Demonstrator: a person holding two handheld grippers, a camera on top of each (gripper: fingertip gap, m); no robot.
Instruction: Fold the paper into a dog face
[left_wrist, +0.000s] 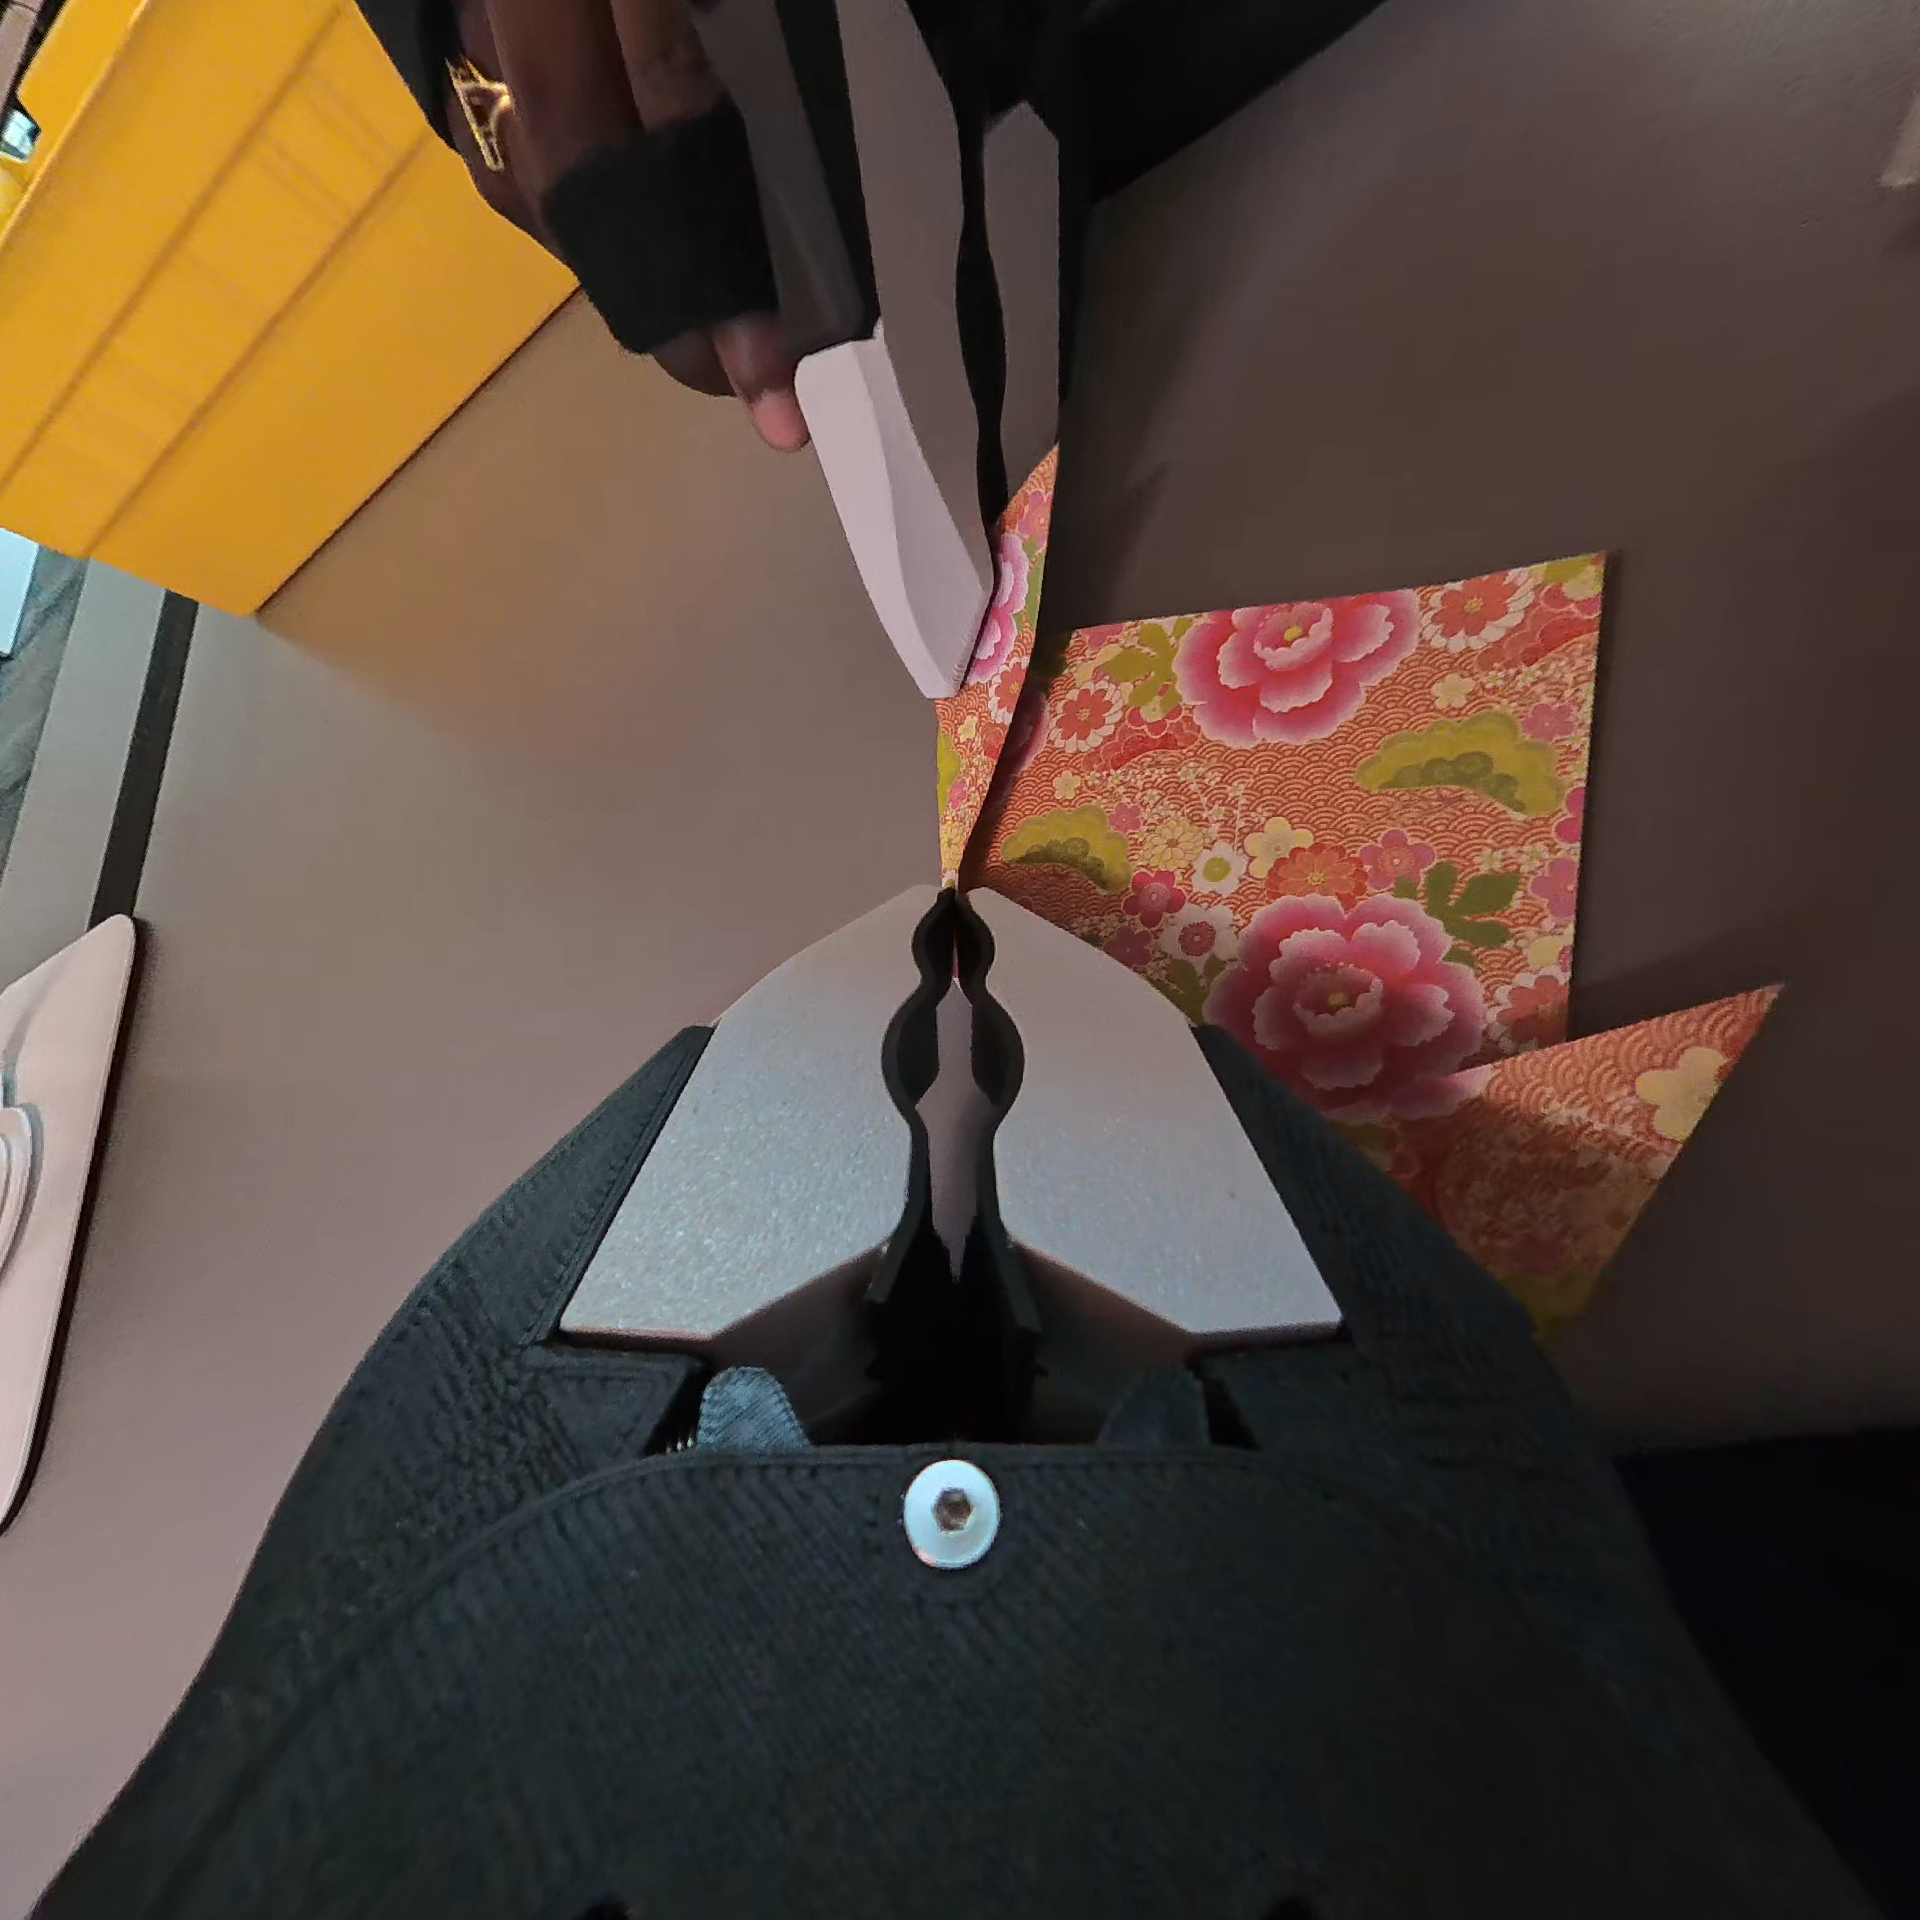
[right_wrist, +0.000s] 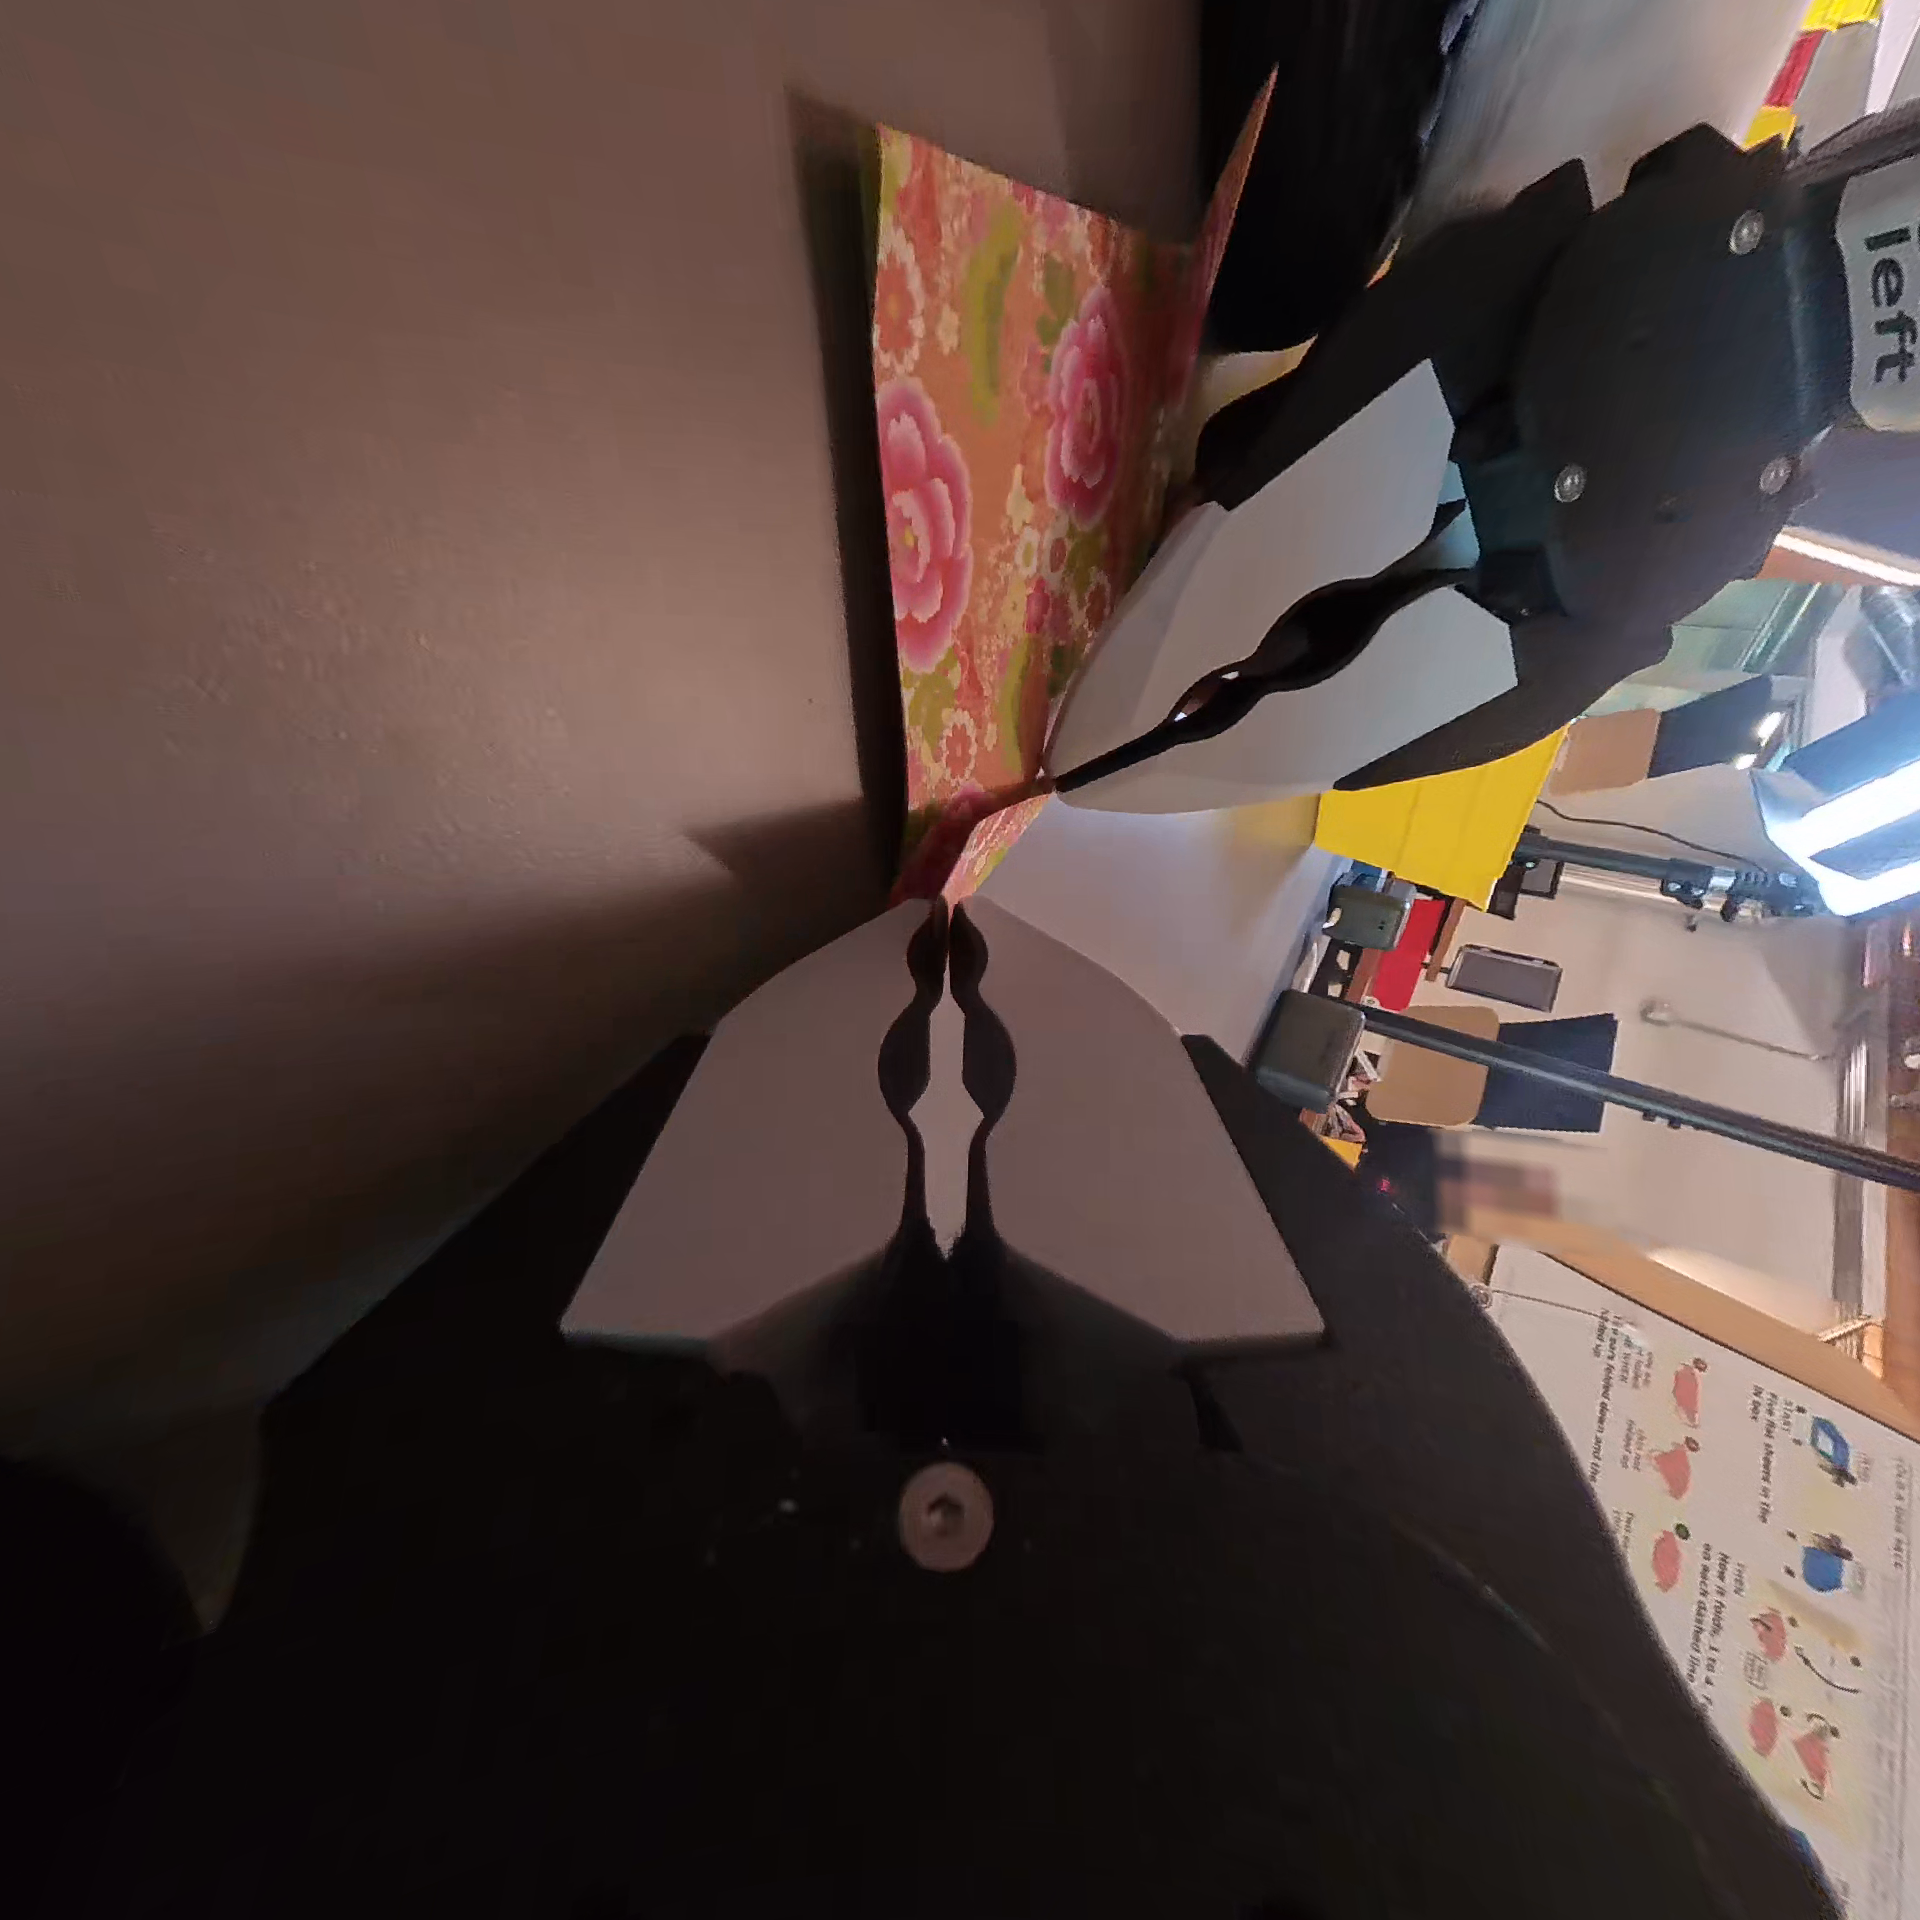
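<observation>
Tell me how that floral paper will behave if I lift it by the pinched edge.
The thin orange floral origami paper will likely flop: its raised flap already bends between the left tongs and right tongs. It looks very light, so it may slide on the smooth grey table. Hard pulling could tear it.

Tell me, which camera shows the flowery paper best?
The left wrist view: the floral paper spreads wide there, its pattern sharp and a folded flap visible. The right wrist view shows it foreshortened, partly hidden behind the left gripper.
</observation>
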